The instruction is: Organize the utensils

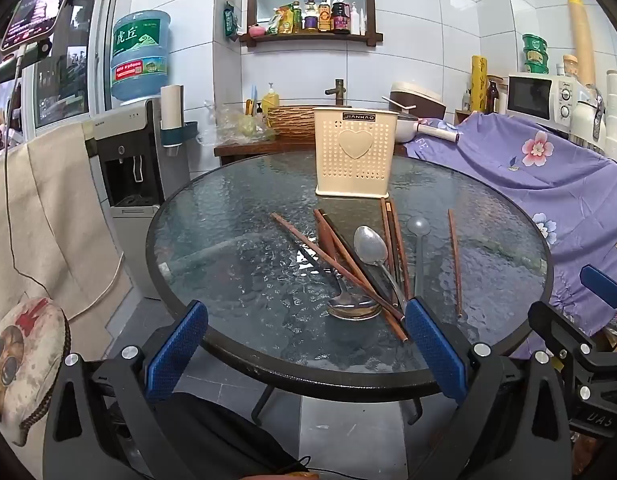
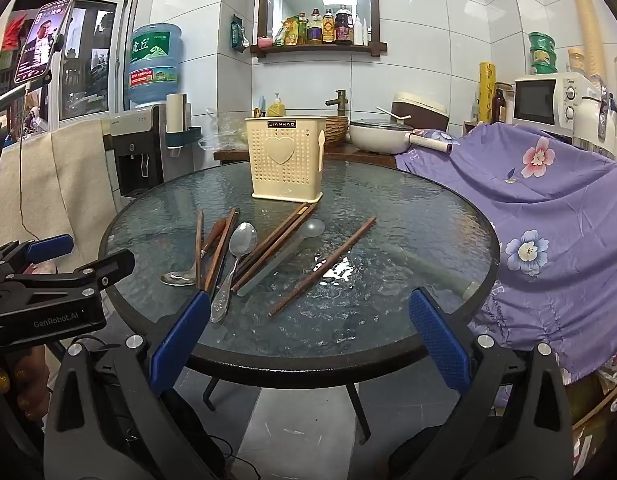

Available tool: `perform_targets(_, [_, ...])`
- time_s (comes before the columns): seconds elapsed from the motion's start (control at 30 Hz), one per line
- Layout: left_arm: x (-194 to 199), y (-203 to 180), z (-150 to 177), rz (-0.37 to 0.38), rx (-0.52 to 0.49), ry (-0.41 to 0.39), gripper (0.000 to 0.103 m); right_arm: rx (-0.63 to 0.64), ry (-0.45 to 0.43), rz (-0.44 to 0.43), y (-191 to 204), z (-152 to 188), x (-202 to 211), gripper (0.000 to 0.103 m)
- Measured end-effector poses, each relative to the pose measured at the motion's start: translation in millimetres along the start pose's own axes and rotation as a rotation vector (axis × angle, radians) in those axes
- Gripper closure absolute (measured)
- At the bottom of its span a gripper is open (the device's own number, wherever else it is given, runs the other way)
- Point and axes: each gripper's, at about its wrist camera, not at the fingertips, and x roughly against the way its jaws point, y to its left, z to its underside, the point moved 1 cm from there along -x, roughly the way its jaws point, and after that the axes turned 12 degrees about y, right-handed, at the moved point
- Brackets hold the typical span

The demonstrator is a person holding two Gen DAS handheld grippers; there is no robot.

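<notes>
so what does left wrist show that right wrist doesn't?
Only left wrist: a cushion with a sunglasses-wearing dog print at lower left.

Only right wrist: the small cream hook on the side of the cream perforated utensil holder, and a hand under the left gripper.

Both: the round glass table, a metal spoon, scattered brown wooden chopsticks, and each gripper's blue fingers spread wide, holding nothing.

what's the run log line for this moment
stage: start | left gripper: open, empty | right gripper: open, empty | utensils: loose on table | holder: upright
</notes>
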Motion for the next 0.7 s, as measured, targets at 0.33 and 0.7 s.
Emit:
perform_targets(0.33, [-0.8, -0.3, -0.2, -0.004, -0.005, 0.006, 0.006, 0.001, -0.006, 0.001, 0.2, 0.3, 0.5, 0.005])
perform_targets(0.7, [0.6, -0.1, -0.7, -0.005, -0.005, 0.007, 0.006, 0.000, -0.006, 0.001, 0.6, 1.0, -0.8, 0.005])
